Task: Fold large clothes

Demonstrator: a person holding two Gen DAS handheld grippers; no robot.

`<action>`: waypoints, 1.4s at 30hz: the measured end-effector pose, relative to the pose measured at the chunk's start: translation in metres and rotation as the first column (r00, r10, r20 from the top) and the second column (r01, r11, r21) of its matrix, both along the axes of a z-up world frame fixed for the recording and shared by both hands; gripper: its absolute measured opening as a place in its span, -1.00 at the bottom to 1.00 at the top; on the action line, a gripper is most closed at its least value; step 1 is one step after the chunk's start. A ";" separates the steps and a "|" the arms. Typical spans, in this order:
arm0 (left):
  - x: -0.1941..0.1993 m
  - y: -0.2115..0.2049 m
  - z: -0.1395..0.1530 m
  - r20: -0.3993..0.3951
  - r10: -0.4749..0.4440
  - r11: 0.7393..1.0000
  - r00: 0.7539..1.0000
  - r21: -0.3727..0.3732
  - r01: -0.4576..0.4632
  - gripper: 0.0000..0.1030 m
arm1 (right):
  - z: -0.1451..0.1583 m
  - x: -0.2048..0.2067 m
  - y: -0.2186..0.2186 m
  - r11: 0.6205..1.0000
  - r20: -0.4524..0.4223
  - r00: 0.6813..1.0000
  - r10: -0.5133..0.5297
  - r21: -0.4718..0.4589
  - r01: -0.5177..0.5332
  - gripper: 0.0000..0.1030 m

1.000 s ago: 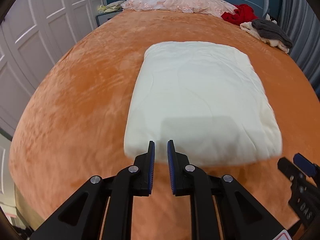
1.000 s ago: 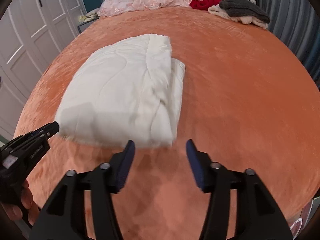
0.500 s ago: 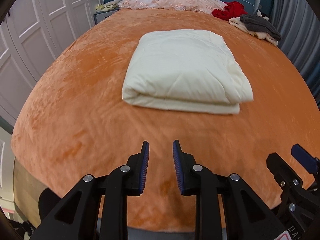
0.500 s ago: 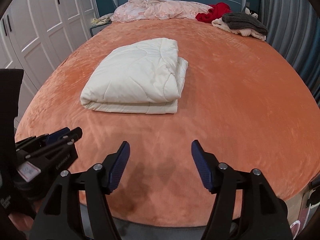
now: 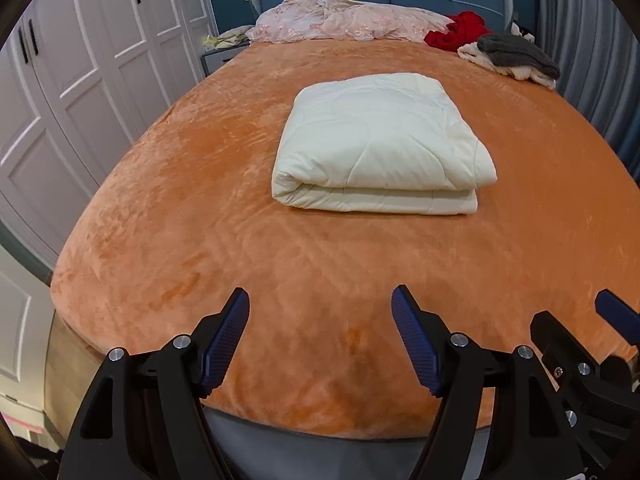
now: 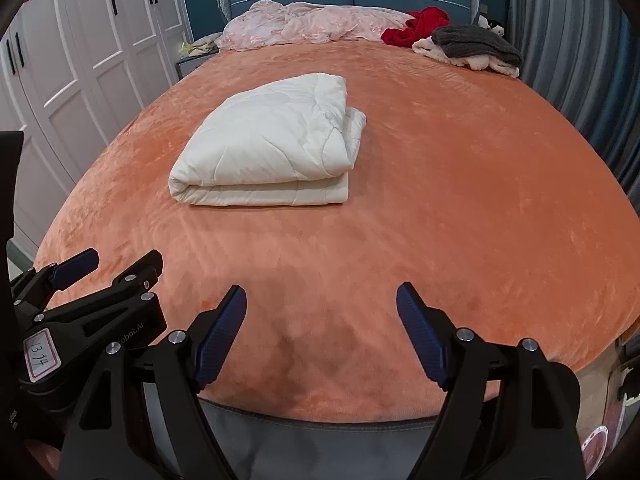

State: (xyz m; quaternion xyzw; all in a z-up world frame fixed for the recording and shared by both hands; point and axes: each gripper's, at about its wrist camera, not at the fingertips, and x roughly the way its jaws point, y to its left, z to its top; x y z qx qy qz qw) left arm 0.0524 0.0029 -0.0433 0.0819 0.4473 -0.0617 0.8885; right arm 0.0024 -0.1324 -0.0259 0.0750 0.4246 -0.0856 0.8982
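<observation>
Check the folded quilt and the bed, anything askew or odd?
Minor only. The white quilt is folded, but its layers don't line up on the right side: a lower layer sticks out past the top one. Both grippers, left and right, are open and clear of it.

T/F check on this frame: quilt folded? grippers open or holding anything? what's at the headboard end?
1. The white quilt lies folded on the orange bed. True.
2. The left gripper is shut on the quilt. False: it is open, holds nothing and is apart from the quilt, over the near edge of the bed.
3. The right gripper is open and holds nothing. True.
4. The red garment lies on top of the quilt. False: it lies at the headboard end, beside the grey garment.
5. A pink cover lies bunched along the headboard. True.
</observation>
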 end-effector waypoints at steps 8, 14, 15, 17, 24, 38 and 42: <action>-0.011 0.011 -0.001 -0.029 0.031 0.999 0.999 -0.031 -0.032 0.38 | 0.006 -0.011 0.004 1.000 0.023 1.000 0.004 -0.019 -0.004 0.56; -0.016 0.011 -0.002 -0.023 0.043 0.999 0.999 -0.013 -0.043 0.38 | 0.007 -0.015 0.006 1.000 0.032 0.999 -0.002 -0.019 0.003 0.61; -0.017 0.011 -0.002 -0.023 0.046 0.999 0.999 -0.014 -0.046 0.38 | 0.007 -0.015 0.006 1.000 0.033 0.999 -0.001 -0.018 0.002 0.61; -0.018 0.012 -0.002 -0.024 0.049 0.999 0.998 -0.013 -0.050 0.38 | 0.008 -0.015 0.005 1.000 0.032 0.999 -0.003 -0.017 0.003 0.61; -0.021 0.014 -0.001 -0.014 0.046 0.999 0.999 -0.003 -0.046 0.38 | 0.007 -0.016 0.008 1.000 0.029 1.000 -0.010 -0.008 0.011 0.61; -0.021 0.015 -0.001 -0.011 0.053 0.999 0.999 -0.007 -0.053 0.38 | 0.006 -0.020 0.012 1.000 0.033 0.999 -0.006 -0.021 0.007 0.61; -0.021 0.018 -0.001 -0.007 0.059 0.998 0.998 0.002 -0.059 0.38 | 0.005 -0.020 0.014 1.000 0.028 1.000 -0.006 -0.027 0.006 0.61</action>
